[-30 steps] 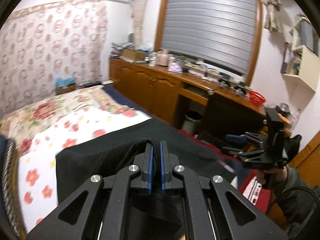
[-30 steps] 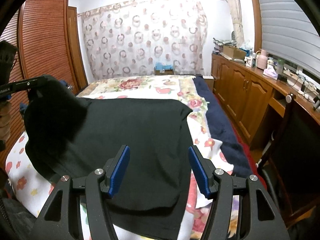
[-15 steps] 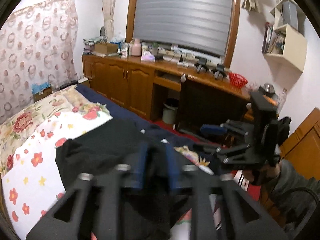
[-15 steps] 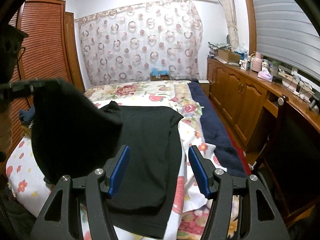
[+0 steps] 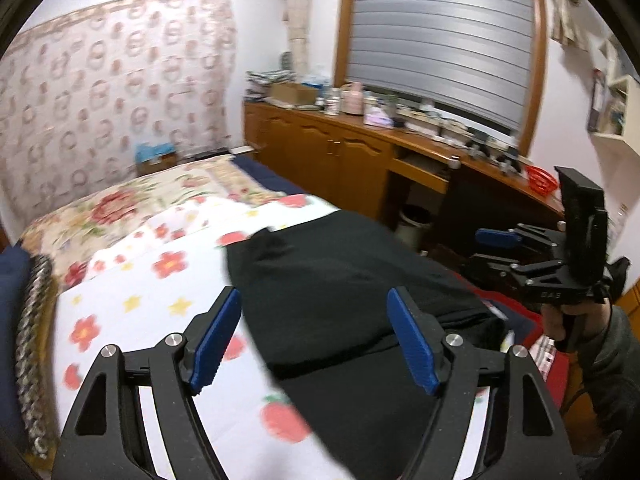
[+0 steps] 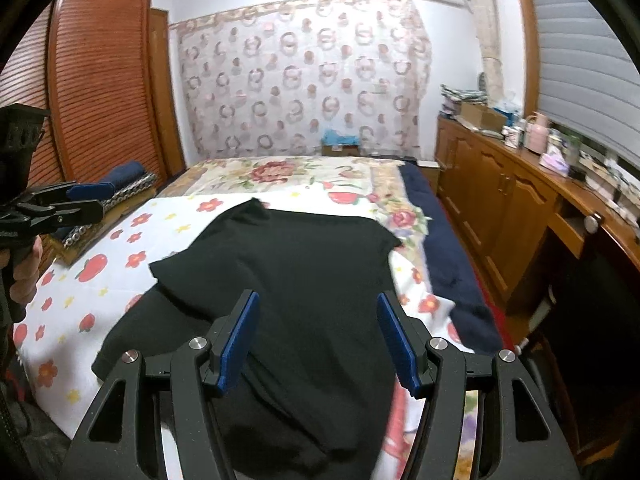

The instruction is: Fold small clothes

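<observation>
**Folding a black top on the flowered bed**

Spreading across the near half of the bed, the black knit garment [image 6: 304, 280] lies on a white bedsheet printed with red flowers and strawberries [image 5: 132, 312], one side already doubled over the body so that a thicker layer sits on top. Its far edge ends in a small raised corner toward the floral quilt [image 6: 272, 170] beyond.

To do this fold well, I would judge that the doubled layer first needs to settle flat, with its edge running straight along the body of the top. The next pinch should take only the edge meant to travel, close to a corner, so the cloth below is not dragged and rumpled. The soft knit will likely slump if lifted from the middle.

The left gripper [image 5: 316, 336] hangs above the garment's left edge with its jaws opening, blue pads wide apart; black cloth shows in the gap below them, but neither pad presses on it, so it grasps nothing. The right gripper [image 6: 318, 340] hovers over the near part of the top with its jaws released and spread wide, the fabric lying beneath and untouched. Each is carried in a person's hand [image 5: 560, 320].
</observation>
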Available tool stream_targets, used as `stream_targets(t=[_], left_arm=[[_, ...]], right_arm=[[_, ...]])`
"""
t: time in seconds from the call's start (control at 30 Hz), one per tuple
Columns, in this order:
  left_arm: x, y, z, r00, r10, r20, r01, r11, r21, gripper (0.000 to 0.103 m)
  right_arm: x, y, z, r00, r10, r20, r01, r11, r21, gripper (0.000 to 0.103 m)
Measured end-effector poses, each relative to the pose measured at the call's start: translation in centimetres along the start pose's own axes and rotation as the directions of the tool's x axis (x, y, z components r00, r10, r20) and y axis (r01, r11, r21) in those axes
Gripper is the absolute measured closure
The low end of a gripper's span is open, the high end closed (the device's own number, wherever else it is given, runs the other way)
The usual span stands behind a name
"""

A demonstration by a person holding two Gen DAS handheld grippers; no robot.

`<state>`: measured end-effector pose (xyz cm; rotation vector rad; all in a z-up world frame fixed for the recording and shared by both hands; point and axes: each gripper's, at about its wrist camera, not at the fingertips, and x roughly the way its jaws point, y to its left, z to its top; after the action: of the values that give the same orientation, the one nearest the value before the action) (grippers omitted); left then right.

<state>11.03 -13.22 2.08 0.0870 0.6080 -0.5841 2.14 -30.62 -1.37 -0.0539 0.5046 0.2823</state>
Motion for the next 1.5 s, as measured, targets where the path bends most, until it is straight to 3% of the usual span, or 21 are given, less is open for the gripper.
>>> stream_targets(t=[0.17,0.43,0.7,0.93,1.07,1.13,1.2,1.37,1.5], left_arm=[[-0.4,3.2,-1.7,0.998,0.068,-0.014,-0.069,0.996,-0.048,0.027],[-0.6,5.7,-2.9,0.993,0.118,-0.018,-0.119,0.989,-0.085,0.027],[-1.0,7.4,-3.8,0.99,0.137,-0.019,-0.138,0.984,-0.112,0.027],[-1.4,8.2,-4.2,0.989,0.143,-0.02,-0.145,0.982,-0.12,0.027],[-1.4,8.3,-4.3,0.99,0.142,-0.022,-0.143,0.982,-0.12,0.027],[-1.4,8.3,-4.3,0.99,0.143,-0.022,-0.144,0.982,-0.118,0.027],[-1.4,8.3,-4.3,0.99,0.141,-0.023,-0.143,0.983,-0.115,0.027],[-0.8,8.0,-4.0,0.99,0.136,-0.029,-0.139,0.985,-0.107,0.027],[0.6,7.6,-3.1,0.991,0.131,-0.042,-0.134,0.987,-0.093,0.027]], right_arm=[[2.8,2.5,1.9,0.998,0.058,-0.034,-0.06,0.996,-0.062,0.04],[6.1,5.9,3.9,0.986,0.135,-0.099,-0.149,0.977,-0.152,0.04],[8.9,7.1,4.6,0.954,0.205,-0.219,-0.25,0.946,-0.206,0.04],[11.1,7.5,4.6,0.917,0.225,-0.33,-0.314,0.917,-0.246,0.04],[12.3,6.5,4.7,0.915,0.178,-0.363,-0.287,0.918,-0.273,0.041],[12.5,5.4,4.8,0.916,0.167,-0.365,-0.274,0.925,-0.264,0.059],[11.8,4.5,5.2,0.916,0.19,-0.354,-0.287,0.926,-0.246,0.094],[8.2,1.3,6.8,0.953,0.186,-0.241,-0.242,0.942,-0.23,0.098],[5.5,-3.7,8.8,0.975,0.16,-0.157,-0.188,0.964,-0.188,0.099]])
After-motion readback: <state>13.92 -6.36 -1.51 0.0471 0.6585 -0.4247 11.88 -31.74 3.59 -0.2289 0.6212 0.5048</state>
